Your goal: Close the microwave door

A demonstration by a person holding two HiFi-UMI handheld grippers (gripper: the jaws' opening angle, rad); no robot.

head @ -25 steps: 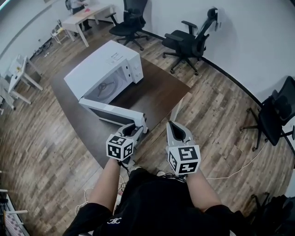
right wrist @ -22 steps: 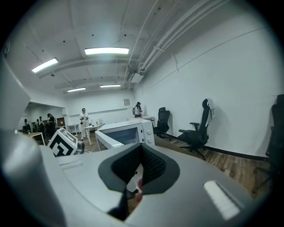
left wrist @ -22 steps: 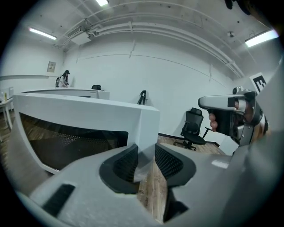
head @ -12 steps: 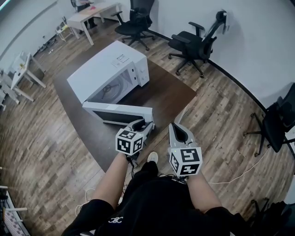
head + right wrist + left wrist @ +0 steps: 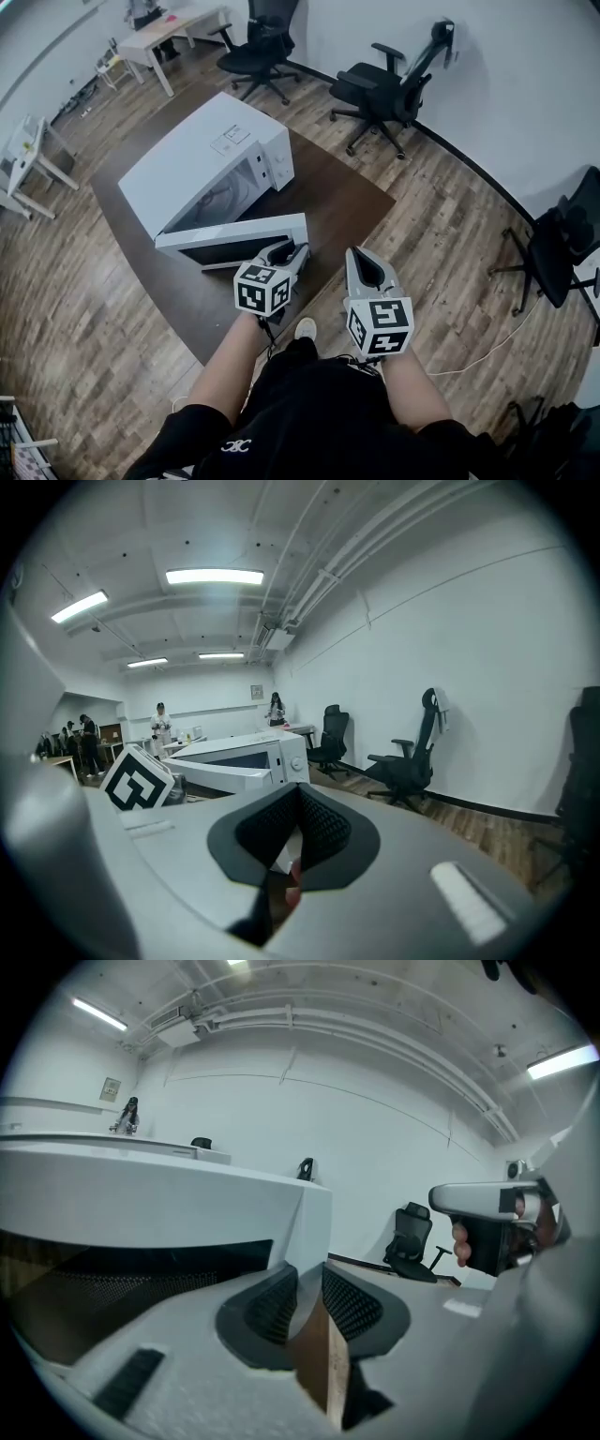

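White, boxy and smooth, the microwave (image 5: 211,155) sits on a dark brown wood-grain worktop (image 5: 328,202) ahead of both sets of jaws. Its cavity shows pale grey through the gap behind the partly open microwave door (image 5: 234,242); its contents cannot be made out. The door is a flat white slab with a dark, fine-meshed window, and its free end lies between the jaws of the left gripper (image 5: 292,253). Those jaws have just been closing, and their ribbed black pads now clench that end. The right gripper (image 5: 361,258) hangs just right of it, apart from the door, its jaws clenched tip to tip on nothing.
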